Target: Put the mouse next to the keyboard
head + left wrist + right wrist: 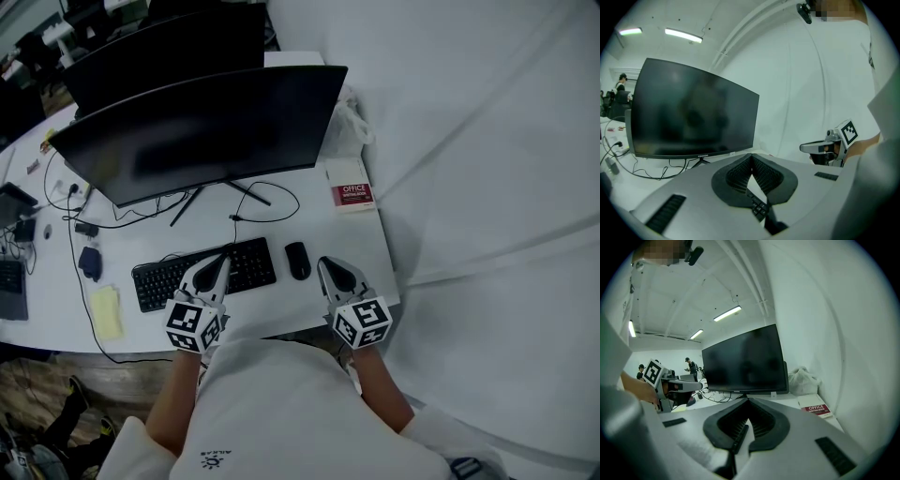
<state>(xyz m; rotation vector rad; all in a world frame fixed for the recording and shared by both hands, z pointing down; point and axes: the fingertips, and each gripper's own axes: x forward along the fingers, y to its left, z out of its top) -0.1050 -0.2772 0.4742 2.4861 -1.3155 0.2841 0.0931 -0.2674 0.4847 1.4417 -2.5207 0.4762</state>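
A black mouse [297, 260] lies on the white desk [309, 223], just right of the black keyboard [204, 272] with a small gap between them. My left gripper [223, 259] hovers over the keyboard's right half, jaws shut with nothing in them; its own view shows the tips meeting [751, 158] and keyboard keys [759, 206] below. My right gripper [324, 263] sits a little right of the mouse, apart from it, shut and empty, tips together in its own view [748, 401]. Each gripper shows in the other's view: the right gripper [825, 147], the left gripper [677, 387].
A wide black monitor [202, 131] stands behind the keyboard with cables [253, 211] trailing from it. A red and white book [351, 192] and a white bag [349, 122] lie at the back right. A yellow pad [106, 311] lies left of the keyboard. The desk's front edge [281, 333] is close.
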